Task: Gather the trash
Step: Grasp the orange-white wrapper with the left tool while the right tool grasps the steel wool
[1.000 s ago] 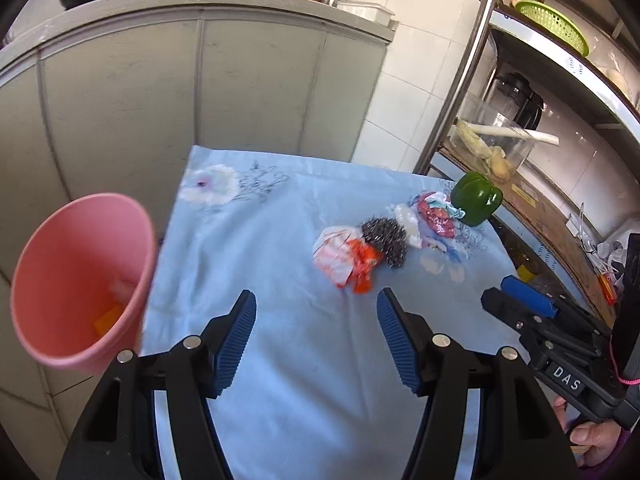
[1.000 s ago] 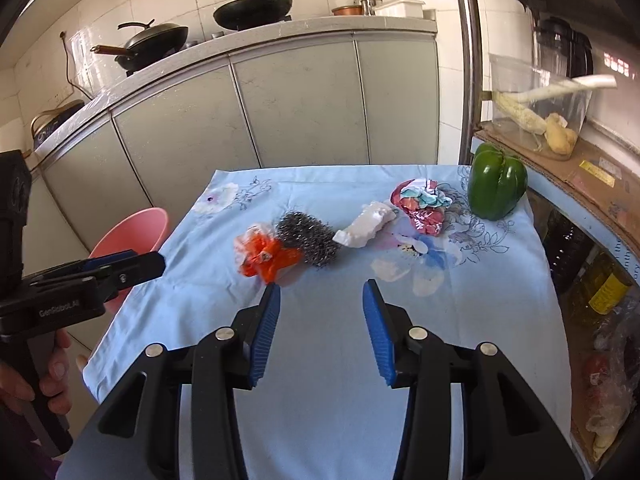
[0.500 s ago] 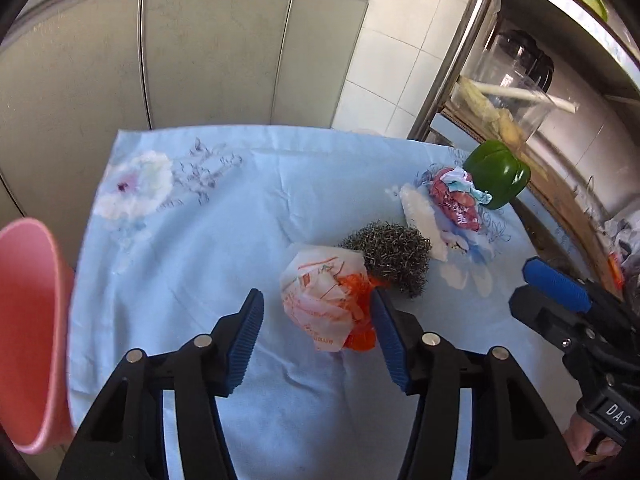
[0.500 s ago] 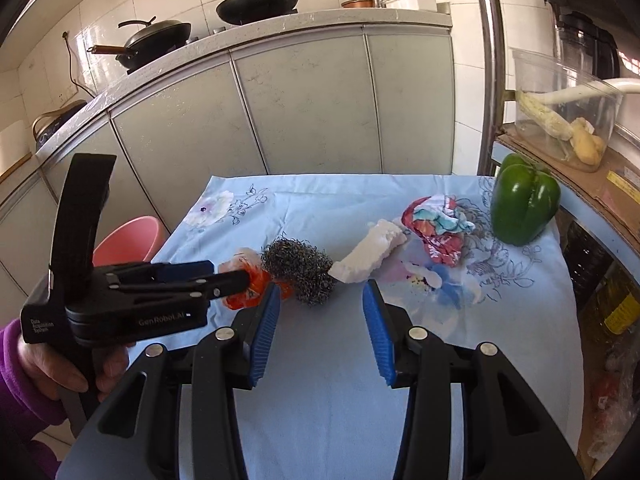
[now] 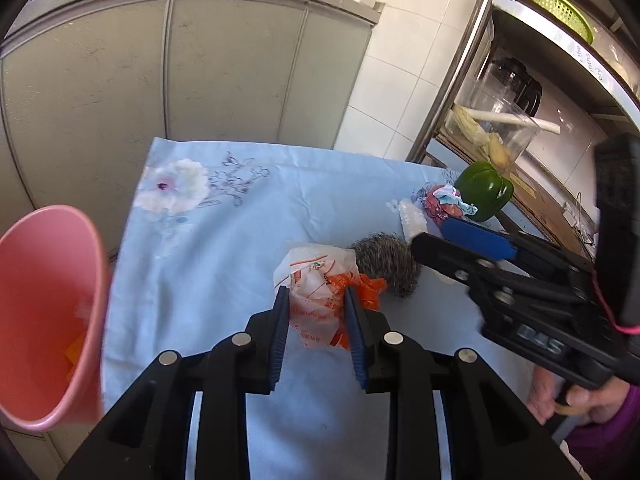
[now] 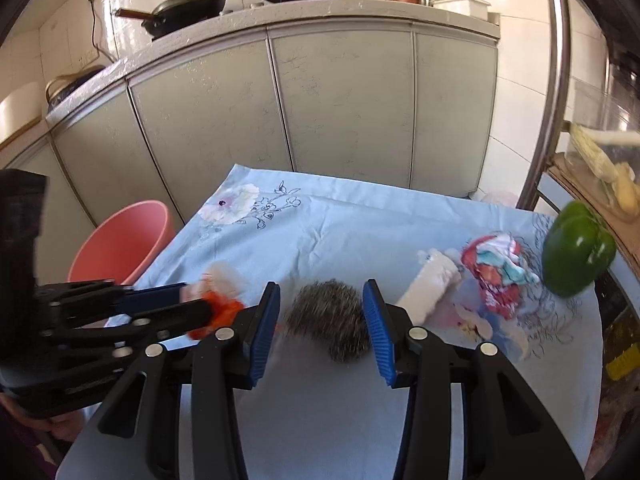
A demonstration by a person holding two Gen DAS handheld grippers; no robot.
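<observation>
Two grippers: left gripper (image 5: 316, 300) just closed on upright wrapper (image 5: 316, 284); right gripper (image 6: 322, 312) open astride scourer (image 6: 330, 320)

My two wrist cameras look forward and down, close over the blue tablecloth (image 5: 224, 248). Both see the steel scourer (image 6: 330, 320) and the green pepper (image 5: 484, 190).

Bright daylight is cast throughout; glare is seen on the tiles (image 6: 516, 56); edges are bowed by fisheye, corners blackened; the pepper (image 6: 578, 254), right of the claw, is motion-blurred.
</observation>
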